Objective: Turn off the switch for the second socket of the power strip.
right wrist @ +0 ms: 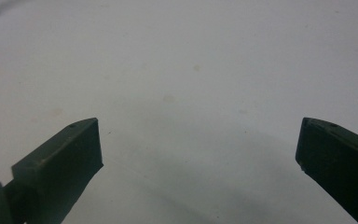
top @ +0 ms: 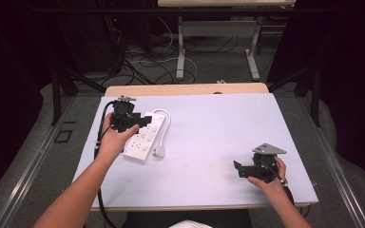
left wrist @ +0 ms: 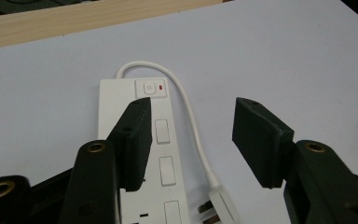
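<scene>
Your left gripper (left wrist: 191,144) hangs spread over the strip (left wrist: 140,154), its red light (left wrist: 161,87) visible up close; your right gripper (right wrist: 200,158) gapes wide, well apart from it.

A lab-like workroom: a covered table (top: 228,142), loose floor cables (top: 142,61), and another metal-legged desk (top: 218,28) behind.

Pale table cover (top: 209,137) — wooden table edge (top: 185,89), floor cables (top: 147,64) beyond

Black grippers (top: 132,119), brass-ringed screw holes, black cables, bare forearms.
</scene>
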`<action>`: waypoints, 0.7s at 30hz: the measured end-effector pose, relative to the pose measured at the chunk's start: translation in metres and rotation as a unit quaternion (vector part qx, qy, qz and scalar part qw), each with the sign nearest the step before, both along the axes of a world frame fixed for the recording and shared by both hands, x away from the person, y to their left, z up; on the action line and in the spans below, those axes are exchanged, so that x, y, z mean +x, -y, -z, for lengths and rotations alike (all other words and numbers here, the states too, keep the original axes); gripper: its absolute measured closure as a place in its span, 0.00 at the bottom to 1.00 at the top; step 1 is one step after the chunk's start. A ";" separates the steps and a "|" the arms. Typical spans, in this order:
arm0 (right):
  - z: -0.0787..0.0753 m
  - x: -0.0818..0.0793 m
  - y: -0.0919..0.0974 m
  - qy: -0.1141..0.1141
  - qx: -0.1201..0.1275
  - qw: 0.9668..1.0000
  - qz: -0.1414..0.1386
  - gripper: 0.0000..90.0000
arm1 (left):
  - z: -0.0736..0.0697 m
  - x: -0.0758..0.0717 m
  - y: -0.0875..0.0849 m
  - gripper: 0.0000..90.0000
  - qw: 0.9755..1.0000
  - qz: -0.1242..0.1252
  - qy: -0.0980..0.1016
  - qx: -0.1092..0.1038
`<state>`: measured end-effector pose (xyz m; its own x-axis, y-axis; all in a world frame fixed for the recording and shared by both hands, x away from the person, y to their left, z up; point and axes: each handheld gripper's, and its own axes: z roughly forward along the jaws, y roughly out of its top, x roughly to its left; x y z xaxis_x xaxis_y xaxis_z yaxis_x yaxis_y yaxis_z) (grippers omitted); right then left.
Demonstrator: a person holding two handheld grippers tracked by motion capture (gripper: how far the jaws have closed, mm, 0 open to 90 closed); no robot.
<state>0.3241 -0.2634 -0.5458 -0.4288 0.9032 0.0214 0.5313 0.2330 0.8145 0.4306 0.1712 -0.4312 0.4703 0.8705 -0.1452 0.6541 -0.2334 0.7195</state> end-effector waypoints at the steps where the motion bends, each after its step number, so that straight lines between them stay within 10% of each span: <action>1: 0.000 0.000 0.000 -0.001 0.000 1.000 0.001 0.00 | 0.000 0.001 0.001 0.53 1.000 0.000 -0.003 0.000; 21: 0.001 0.001 0.001 -0.002 -0.002 1.000 0.002 0.00 | 0.012 0.024 0.013 0.60 1.000 -0.013 -0.014 0.008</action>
<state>0.3246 -0.2642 -0.5466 -0.4254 0.9048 0.0203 0.5354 0.2335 0.8117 0.4546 0.1581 -0.4428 0.4432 0.8848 -0.1442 0.6802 -0.2272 0.6969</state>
